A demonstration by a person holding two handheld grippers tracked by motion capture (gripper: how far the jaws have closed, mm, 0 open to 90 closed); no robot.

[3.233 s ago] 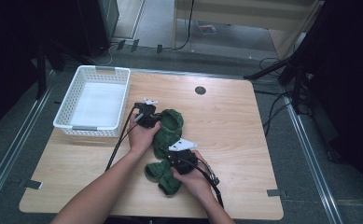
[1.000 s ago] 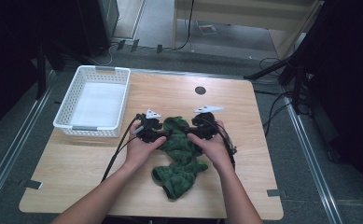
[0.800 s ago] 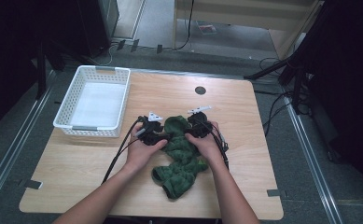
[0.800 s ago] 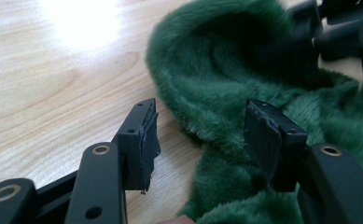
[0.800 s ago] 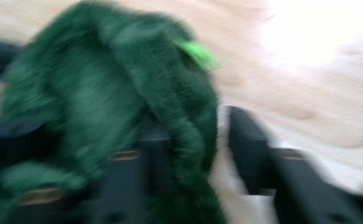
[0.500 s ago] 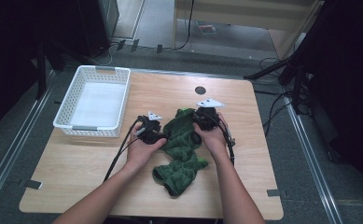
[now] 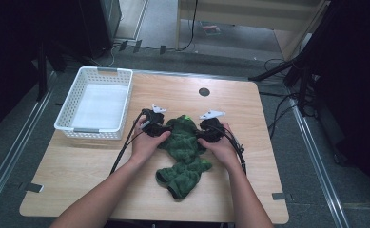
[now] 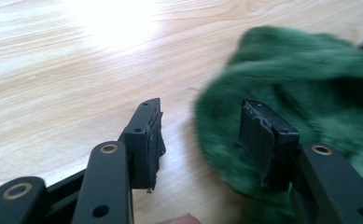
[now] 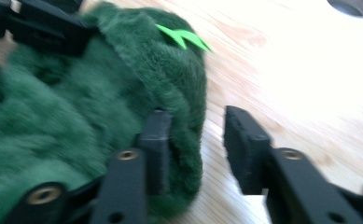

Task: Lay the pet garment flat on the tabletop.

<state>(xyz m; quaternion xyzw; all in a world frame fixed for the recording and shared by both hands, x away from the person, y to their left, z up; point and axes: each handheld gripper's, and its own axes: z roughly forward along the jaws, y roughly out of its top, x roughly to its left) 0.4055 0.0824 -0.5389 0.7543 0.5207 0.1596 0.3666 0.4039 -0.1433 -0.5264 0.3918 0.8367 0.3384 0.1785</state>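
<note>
A dark green fluffy cloth (image 7: pixel 185 152) lies crumpled on the wooden table (image 7: pixel 268 156), with a bright green tag (image 7: pixel 186 118) at its far end. My left gripper (image 7: pixel 166 128) sits at the cloth's far left edge. In the left gripper view it (image 8: pixel 202 116) is open, one jaw on the cloth (image 8: pixel 310 70), the other over bare wood. My right gripper (image 7: pixel 199 133) is at the far right edge. Its jaws (image 9: pixel 195 121) have just been opening; one rests on the cloth (image 9: pixel 76 102) near the tag (image 9: pixel 184 37), and the cloth's rim pokes into the gap unpressed.
A white slotted basket (image 7: pixel 90 132) stands at the table's far left, close to my left hand. A round cable hole (image 7: pixel 204 91) sits beyond the cloth. Black cables trail from both grippers toward the near edge.
My right hand left the cloth's near end for its far right edge, lifted that edge briefly, then sank back to the table. The left gripper edged toward the cloth.
</note>
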